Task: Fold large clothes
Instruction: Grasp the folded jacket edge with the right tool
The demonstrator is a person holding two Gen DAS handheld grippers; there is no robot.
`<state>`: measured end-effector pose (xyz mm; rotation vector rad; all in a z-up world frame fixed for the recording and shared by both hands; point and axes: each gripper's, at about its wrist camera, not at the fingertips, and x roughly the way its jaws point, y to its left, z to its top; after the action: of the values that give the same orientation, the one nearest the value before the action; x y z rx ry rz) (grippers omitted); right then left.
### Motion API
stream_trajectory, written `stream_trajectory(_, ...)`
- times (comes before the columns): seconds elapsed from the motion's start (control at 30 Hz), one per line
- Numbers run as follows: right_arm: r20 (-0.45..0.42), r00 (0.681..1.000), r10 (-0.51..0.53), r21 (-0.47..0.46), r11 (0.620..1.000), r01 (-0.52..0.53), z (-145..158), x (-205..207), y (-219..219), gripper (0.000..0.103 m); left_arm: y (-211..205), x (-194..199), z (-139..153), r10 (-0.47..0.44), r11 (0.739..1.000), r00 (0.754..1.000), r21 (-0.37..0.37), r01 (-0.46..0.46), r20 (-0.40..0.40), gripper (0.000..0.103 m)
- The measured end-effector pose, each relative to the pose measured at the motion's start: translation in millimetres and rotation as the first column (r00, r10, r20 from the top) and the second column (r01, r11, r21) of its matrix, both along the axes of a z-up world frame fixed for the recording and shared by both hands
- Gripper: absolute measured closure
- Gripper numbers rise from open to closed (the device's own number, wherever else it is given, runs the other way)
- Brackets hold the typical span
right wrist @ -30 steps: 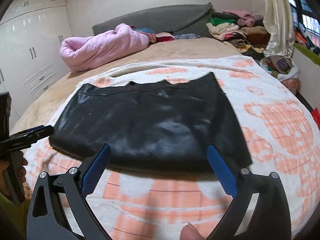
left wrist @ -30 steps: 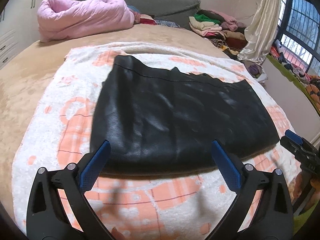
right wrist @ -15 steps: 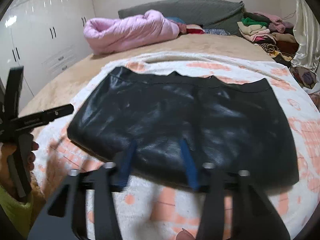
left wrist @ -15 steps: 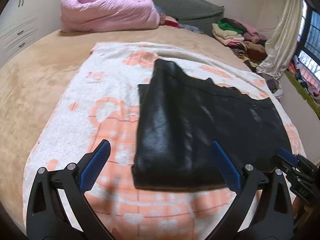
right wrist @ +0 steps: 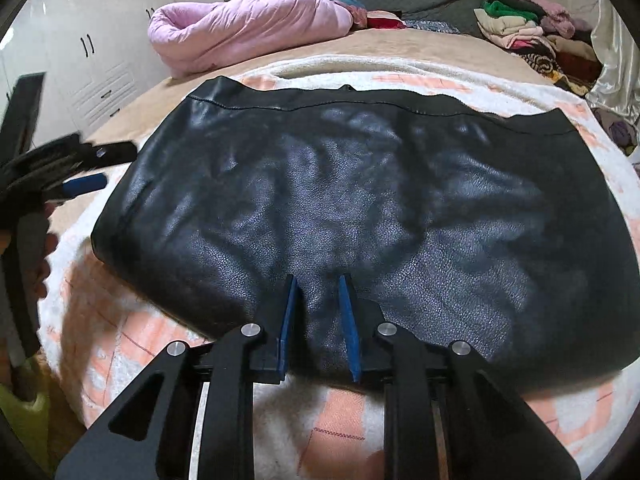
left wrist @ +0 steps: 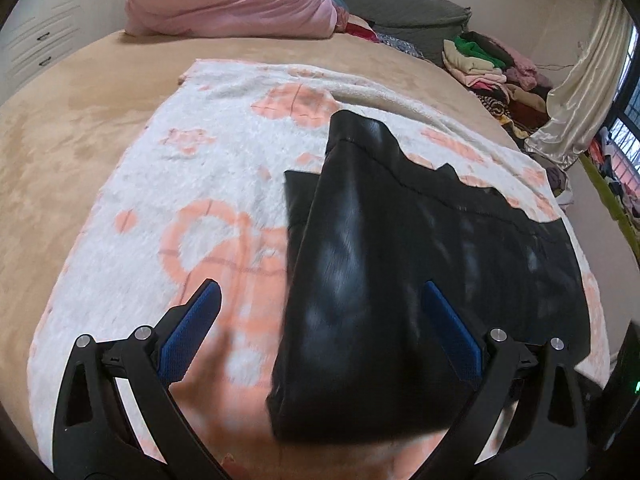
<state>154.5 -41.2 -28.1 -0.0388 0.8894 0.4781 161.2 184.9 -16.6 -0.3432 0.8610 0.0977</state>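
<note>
The black leather garment (right wrist: 360, 216), centre frame on the patterned blanket (left wrist: 168, 208), has its near hem pinched by the nearly closed right gripper (right wrist: 318, 320), while the left gripper (left wrist: 320, 332) gapes wide, empty, presumably ready to seize the corner.

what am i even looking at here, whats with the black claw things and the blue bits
Those claws are hand-held grippers, one in each of a person's hands, each carrying a fisheye camera that looks along its two blue-padded fingers. One picture is from the left gripper, jaws wide open over the left end of a black leather-like garment. The other is from the right gripper, jaws nearly closed around the garment's near edge. The garment lies on a white and orange blanket on a bed, with a pink duvet behind.
</note>
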Motion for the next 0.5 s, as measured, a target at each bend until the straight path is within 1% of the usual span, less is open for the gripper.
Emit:
stream_trajectory(0.07, 0.005, 1.000, 0.002, -0.001, 1.000, -0.002, -0.8, -1.3, 0.0, 0.082, 0.9, 13.7, -1.5, -0.003, 1.000, 1.000, 0.008, 0.003, -0.022, 0.009)
stream_trajectory(0.17, 0.012, 1.000, 0.005, -0.005, 1.000, -0.005, -0.5, -3.6, -0.1, 0.082, 0.6, 35.7, -4.3, -0.019, 0.998, 0.998, 0.062, 0.022, -0.058, 0.009)
stream_trajectory(0.23, 0.008, 1.000, 0.013, -0.007, 1.000, -0.013, 0.3, -3.5, -1.5, 0.082, 1.5, 47.2, -7.7, -0.029, 0.996, 0.996, 0.082, 0.036, -0.082, 0.009)
stream_trajectory(0.33, -0.020, 0.999, 0.044, -0.040, 0.998, -0.044, 11.1, 0.7, 1.5, 0.082, 6.7, 61.1, -15.2, -0.039, 0.996, 0.994, 0.081, 0.047, -0.102, 0.009)
stream_trajectory(0.37, -0.029, 0.998, 0.049, -0.032, 0.998, -0.050, 16.5, 3.7, 1.9, 0.081, 8.8, 63.8, -17.3, -0.040, 0.996, 0.994, 0.077, 0.048, -0.106, 0.009)
stream_trajectory(0.4, -0.027, 0.998, 0.052, -0.016, 0.999, -0.052, 23.2, 6.5, 1.8, 0.077, 11.3, 66.3, -19.5, -0.041, 0.996, 0.993, 0.070, 0.049, -0.110, 0.009)
stream_trajectory(0.43, 0.005, 0.999, 0.046, 0.000, 0.999, -0.046, 34.2, 10.6, 0.6, 0.069, 14.0, 67.3, -20.9, -0.036, 0.997, 0.993, 0.068, 0.043, -0.110, 0.009)
stream_trajectory(0.5, 0.057, 0.998, 0.031, 0.009, 0.999, -0.032, 48.1, 20.0, 1.1, 0.064, 18.1, 67.8, -22.4, -0.032, 0.998, 0.994, 0.051, 0.038, -0.108, 0.009)
